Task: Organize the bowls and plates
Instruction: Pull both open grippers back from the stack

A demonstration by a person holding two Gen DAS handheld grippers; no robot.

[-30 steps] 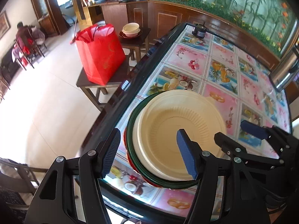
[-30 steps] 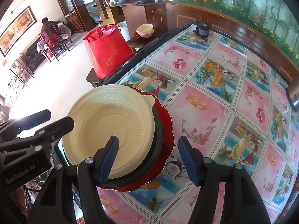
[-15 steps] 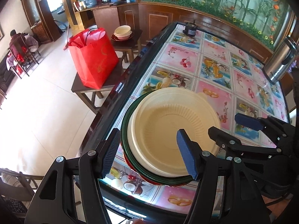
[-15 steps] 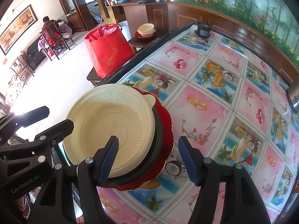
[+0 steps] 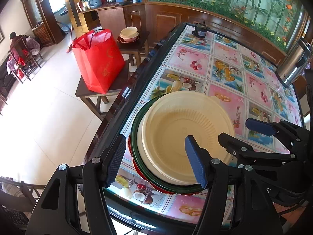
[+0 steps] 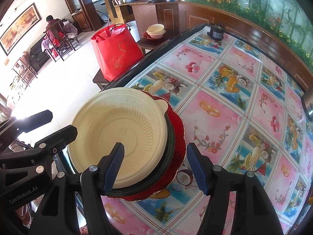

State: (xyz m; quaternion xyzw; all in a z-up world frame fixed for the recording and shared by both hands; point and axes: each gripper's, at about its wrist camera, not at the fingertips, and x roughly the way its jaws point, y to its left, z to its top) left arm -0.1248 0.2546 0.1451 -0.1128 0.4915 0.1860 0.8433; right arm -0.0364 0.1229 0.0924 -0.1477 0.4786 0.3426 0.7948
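We see left gripper and right gripper both spread wide, gripping nothing, flanking cream plate stacked on green plate and red plate at table near-left edge. Versus earlier: stack unmoved, left view shifted slightly right.

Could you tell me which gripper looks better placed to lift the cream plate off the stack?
Probably the left gripper: its open jaws straddle the near rim of the cream ribbed plastic plate. The right gripper, also open, straddles the dark green plate and red scalloped plate rims instead.

Red plate mostly hidden under stack, kettle perhaps edge-cropped.
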